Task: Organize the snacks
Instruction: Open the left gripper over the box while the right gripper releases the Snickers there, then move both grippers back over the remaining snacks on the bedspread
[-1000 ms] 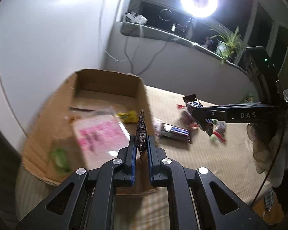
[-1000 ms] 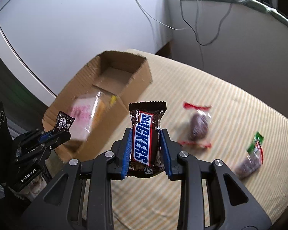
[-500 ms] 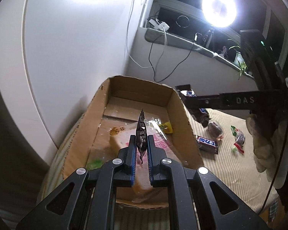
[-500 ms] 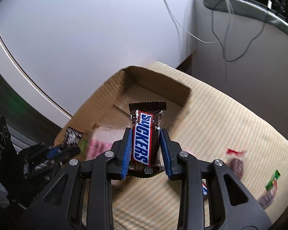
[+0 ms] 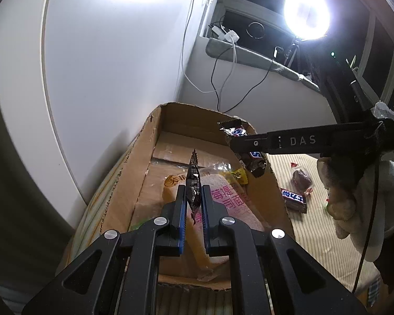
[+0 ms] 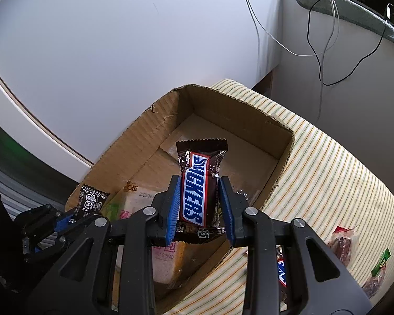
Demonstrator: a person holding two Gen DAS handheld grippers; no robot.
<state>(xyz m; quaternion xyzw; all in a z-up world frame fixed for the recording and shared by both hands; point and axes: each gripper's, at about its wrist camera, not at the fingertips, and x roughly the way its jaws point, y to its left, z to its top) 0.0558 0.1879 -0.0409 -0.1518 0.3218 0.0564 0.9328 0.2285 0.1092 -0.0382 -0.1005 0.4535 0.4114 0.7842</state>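
Observation:
My left gripper (image 5: 193, 197) is shut on a small black snack packet (image 5: 193, 181), held edge-on above the open cardboard box (image 5: 134, 173). My right gripper (image 6: 199, 197) is shut on a Snickers bar (image 6: 197, 183) and holds it over the same box (image 6: 283, 155); in the left wrist view it (image 5: 247, 144) hangs over the box's right wall. The box holds a pink-labelled bread bag (image 5: 231, 199) and a small yellow sweet (image 5: 237, 177). The left gripper with its black packet (image 6: 92, 199) shows at the box's near left corner.
On the striped cloth (image 6: 328, 173) right of the box lie another Snickers bar (image 5: 293, 199), a dark wrapped snack (image 5: 302, 179) and a green-tagged snack (image 6: 378, 270). A white wall (image 5: 118, 65) stands close behind the box. Cables hang from a ledge (image 5: 249, 55) under a bright lamp.
Both grippers have moved further over the box with their snacks still held. The right gripper's Snickers bar is now above the box interior.

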